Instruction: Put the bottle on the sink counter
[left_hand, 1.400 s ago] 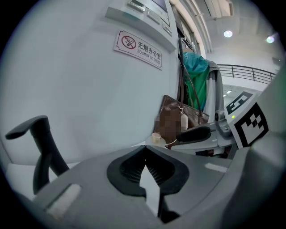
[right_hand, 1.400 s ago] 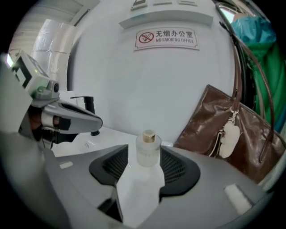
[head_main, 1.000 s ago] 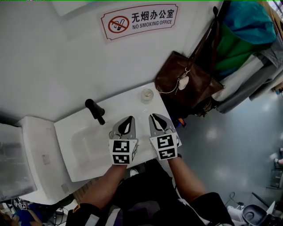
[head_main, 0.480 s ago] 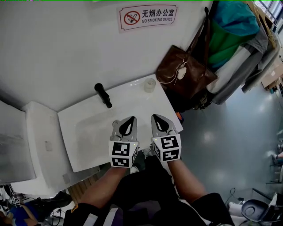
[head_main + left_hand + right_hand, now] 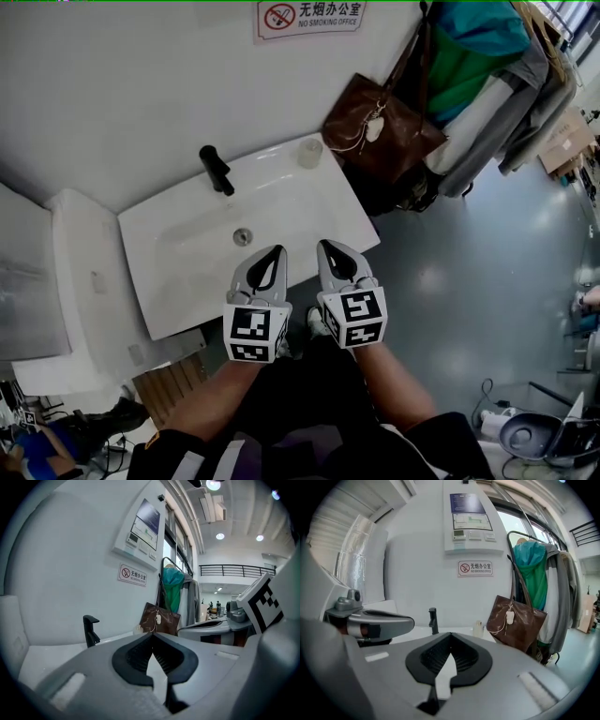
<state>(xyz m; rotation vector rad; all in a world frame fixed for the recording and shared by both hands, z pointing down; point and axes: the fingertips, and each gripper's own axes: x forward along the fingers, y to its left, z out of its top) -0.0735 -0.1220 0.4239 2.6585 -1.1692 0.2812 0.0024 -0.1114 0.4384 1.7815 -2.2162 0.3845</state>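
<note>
Even, bright indoor light; ceiling lamps [image 5: 220, 536] glare and the floor [image 5: 434, 279] shines. Both gripper views bend strongly, with black corners.

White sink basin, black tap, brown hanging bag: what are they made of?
White sink basin: likely glazed ceramic, since it is smooth and uniformly white with soft highlights in the bowl.
Black tap: probably coated metal. It looks matte, with no bright reflections.
Brown hanging bag: leather or faux leather, given the slight sheen and soft creases. I can't tell which.
</note>
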